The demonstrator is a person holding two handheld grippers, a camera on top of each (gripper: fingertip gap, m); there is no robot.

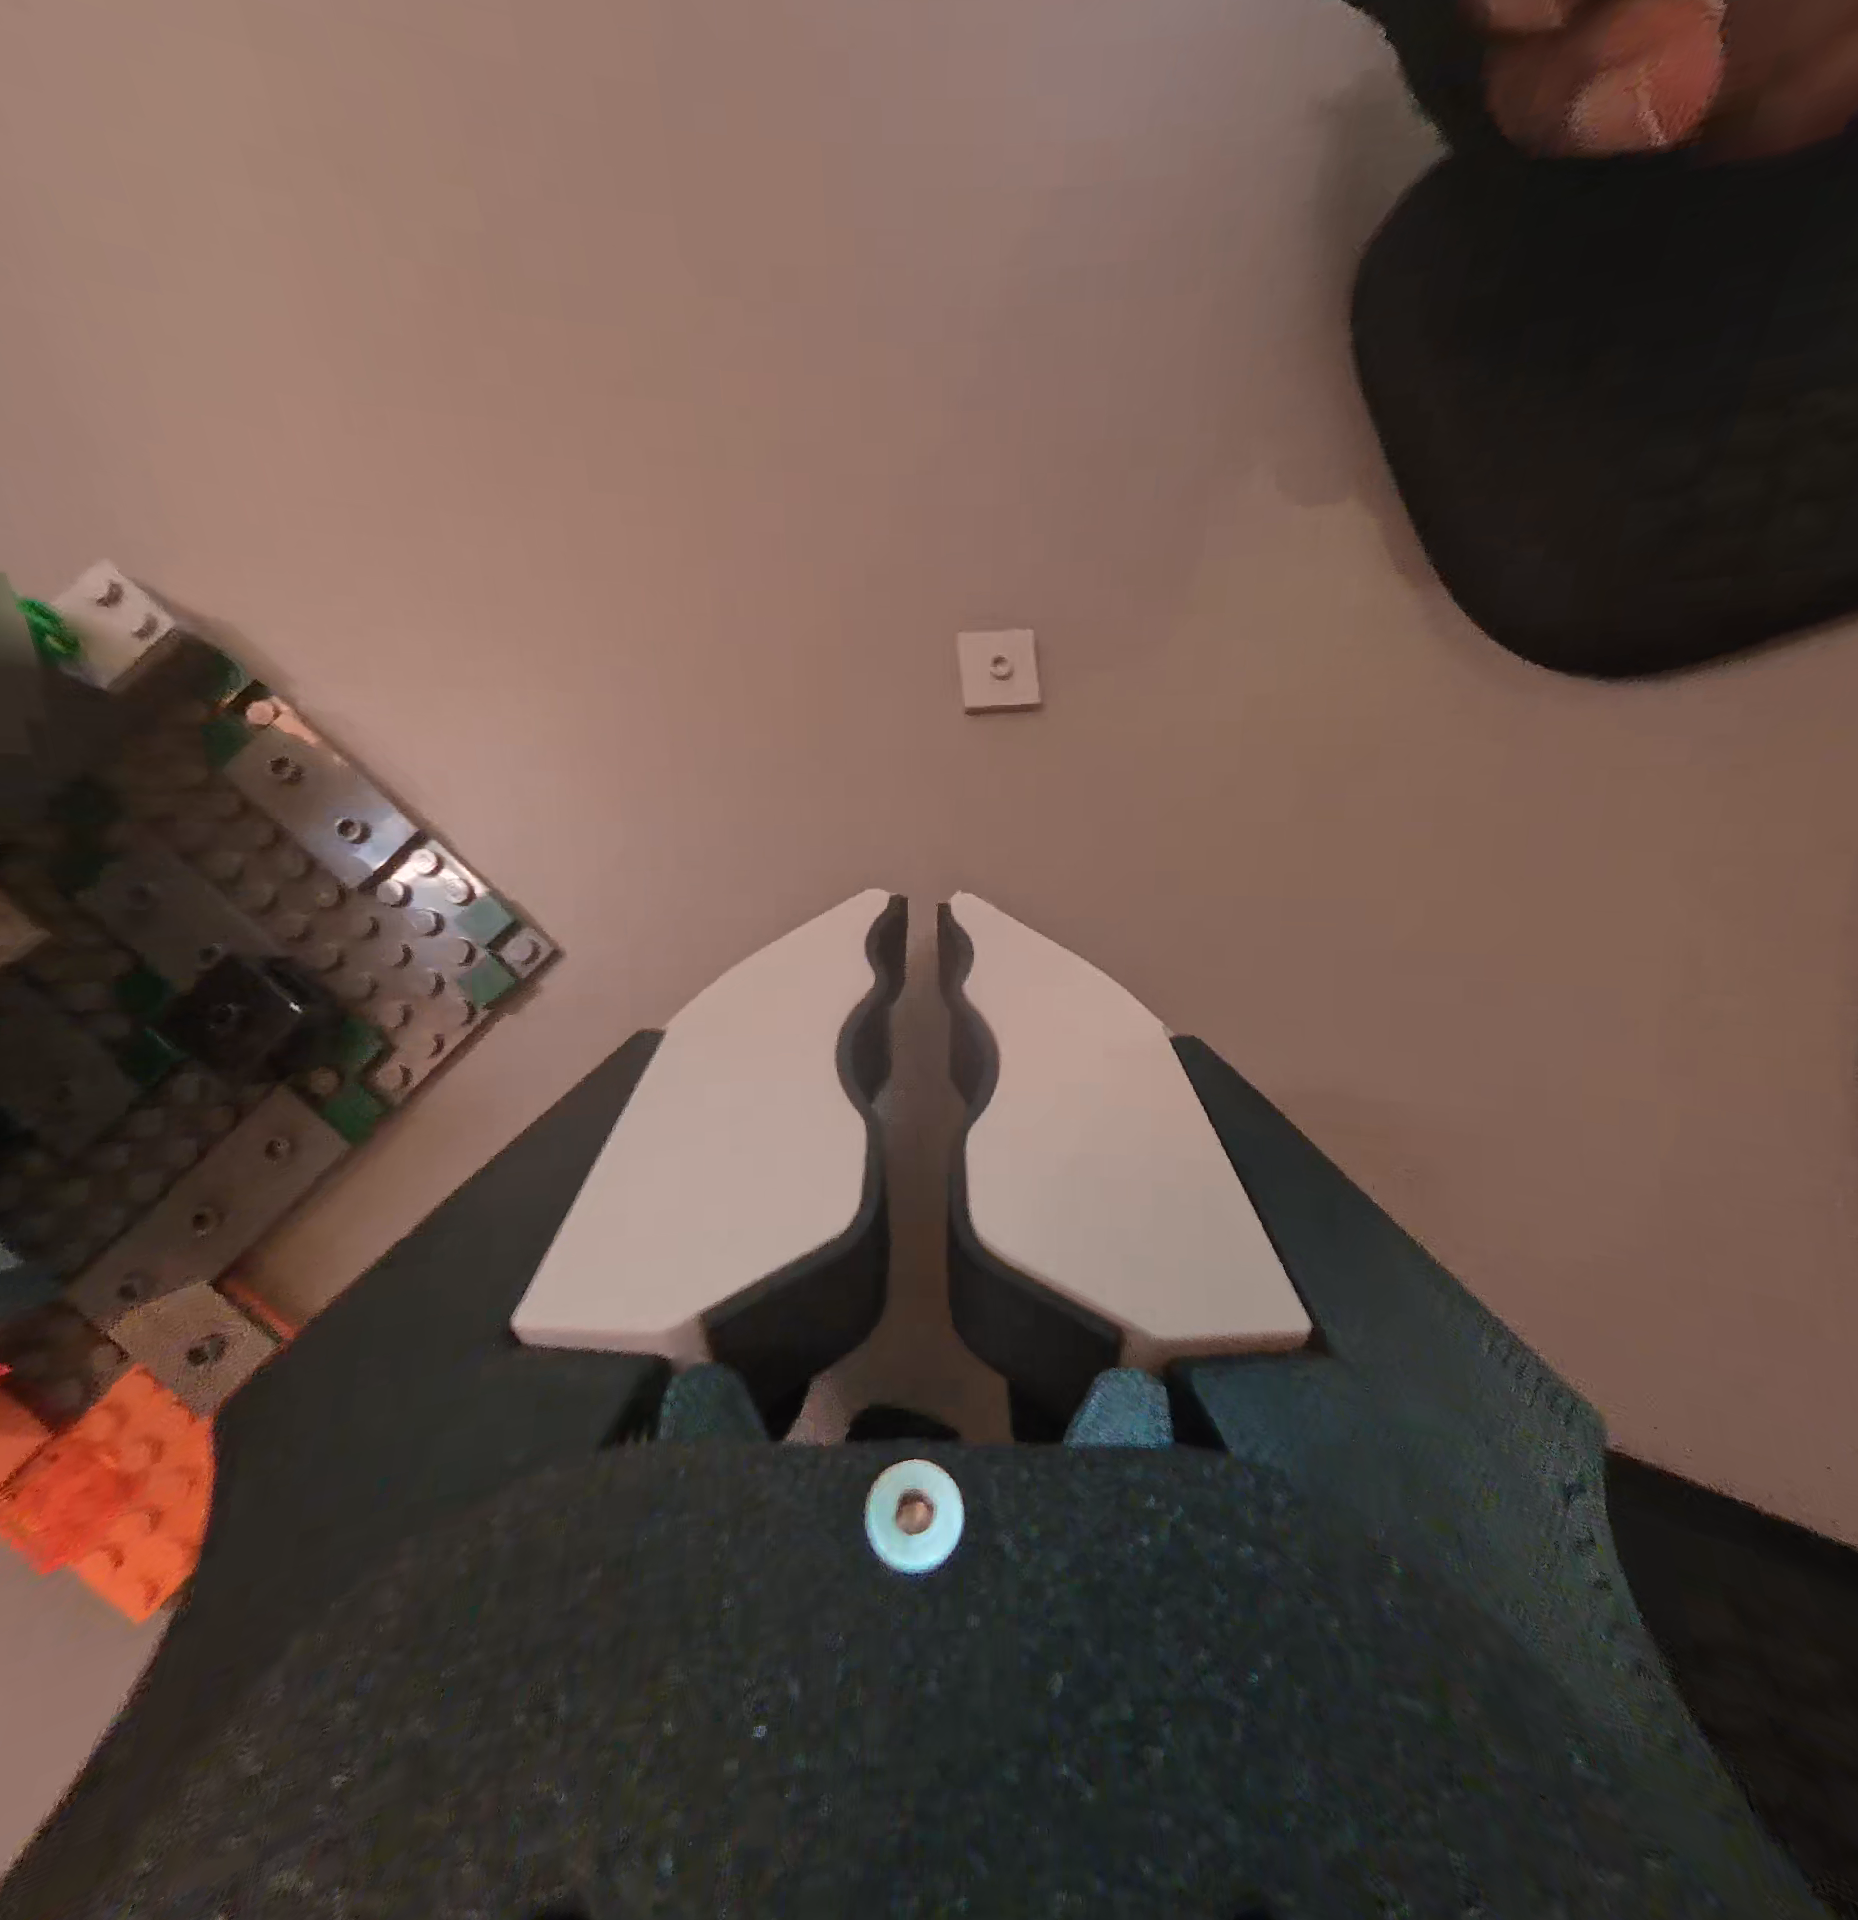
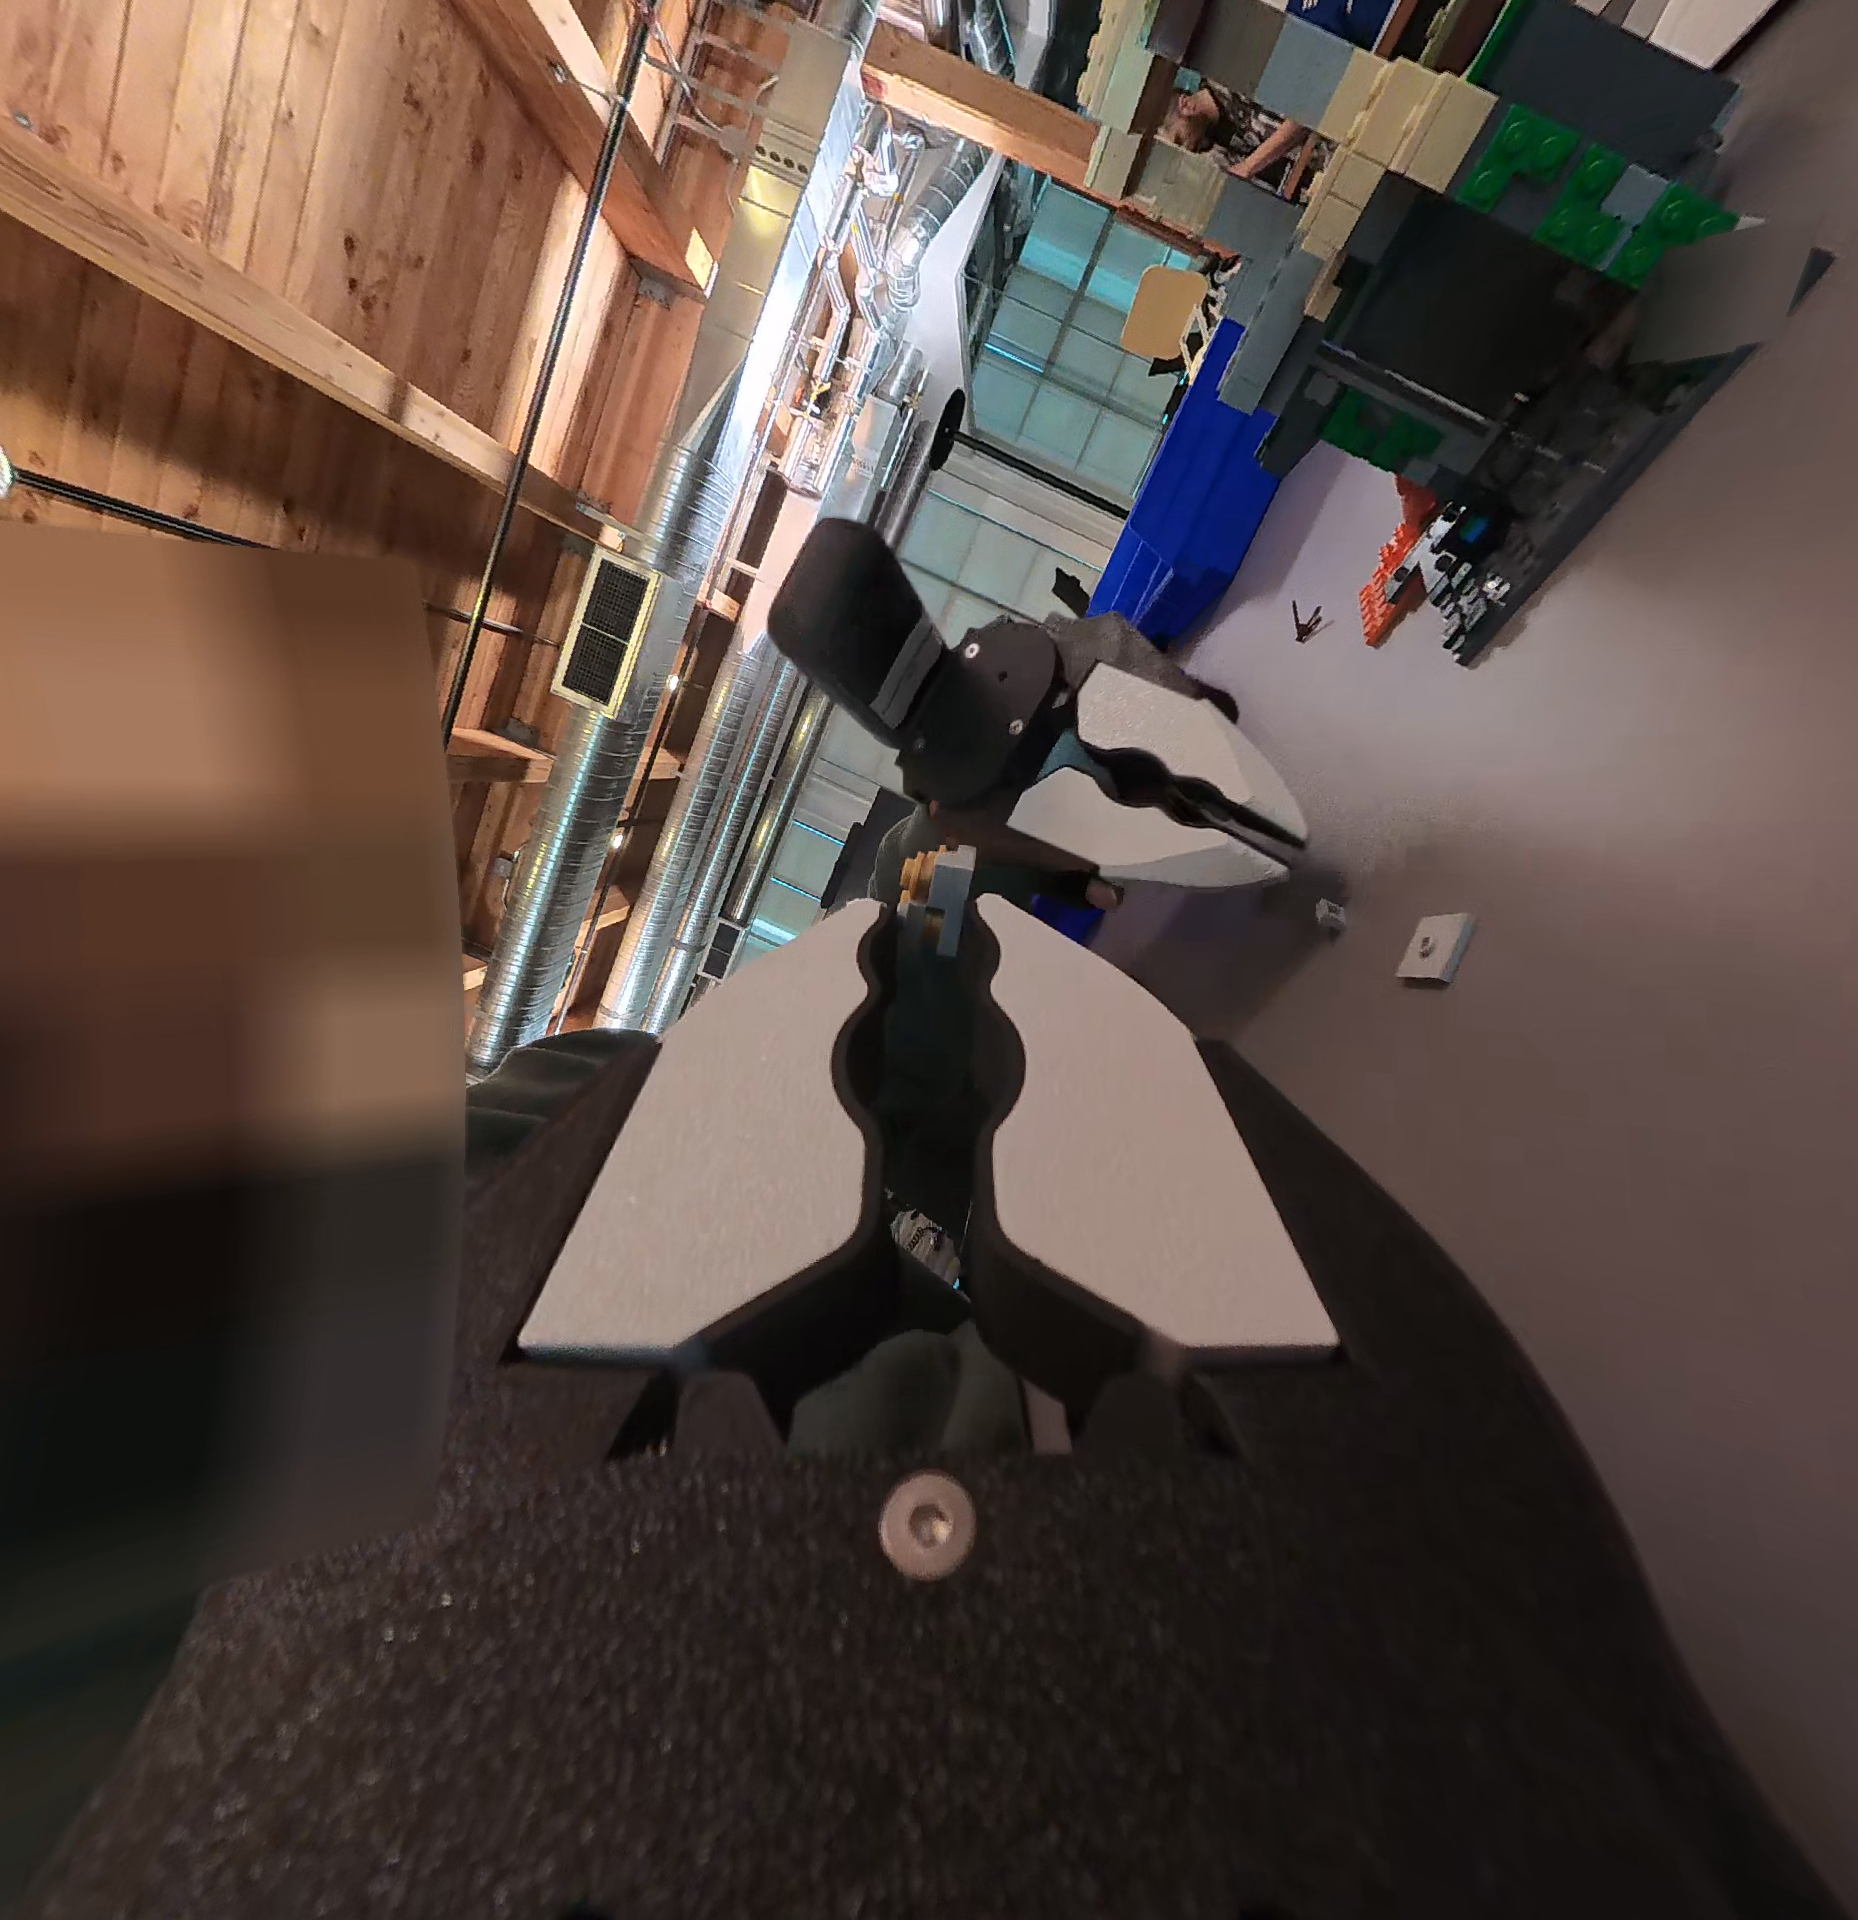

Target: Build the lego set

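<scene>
Nearest the lens, the left gripper hangs over the bare table with its jaws nearly together and empty, and the loose square grey plate lies flat straight ahead of its tips, nothing between them. Raised and tilted, the right gripper is clamped on a small grey-and-tan piece and stands farther from that plate. At the table's left edge sits the partly built lego model, well apart.
</scene>
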